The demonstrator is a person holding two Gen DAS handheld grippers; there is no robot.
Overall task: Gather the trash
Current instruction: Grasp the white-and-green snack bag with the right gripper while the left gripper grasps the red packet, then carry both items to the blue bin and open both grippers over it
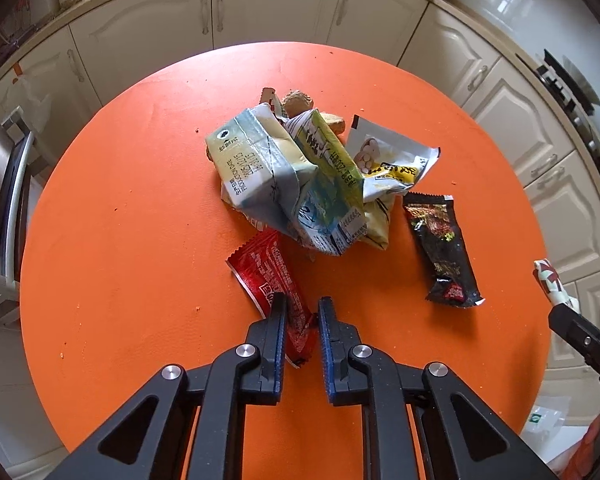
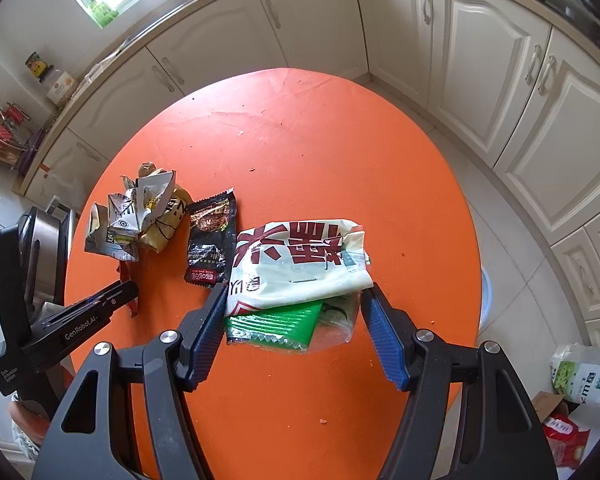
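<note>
A round orange table (image 1: pixel 120 208) holds a heap of trash: crushed drink cartons (image 1: pixel 284 176) and a white-and-yellow snack bag (image 1: pixel 392 160). A black sachet (image 1: pixel 444 248) lies to their right. My left gripper (image 1: pixel 302 304) has its jaws a little apart around a red sachet (image 1: pixel 276 292) that lies on the table; I cannot tell if they pinch it. My right gripper (image 2: pixel 296 300) is spread wide around a pale bag with red print (image 2: pixel 300 264) and a green wrapper (image 2: pixel 272 324). The heap (image 2: pixel 136 216) and black sachet (image 2: pixel 210 240) lie to its left.
Cream kitchen cabinets (image 1: pixel 260 4) curve around the table's far side. A metal appliance (image 1: pixel 0 184) stands at the left. Bags and boxes (image 2: pixel 580 392) lie on the floor at the right. Crumbs dot the tabletop.
</note>
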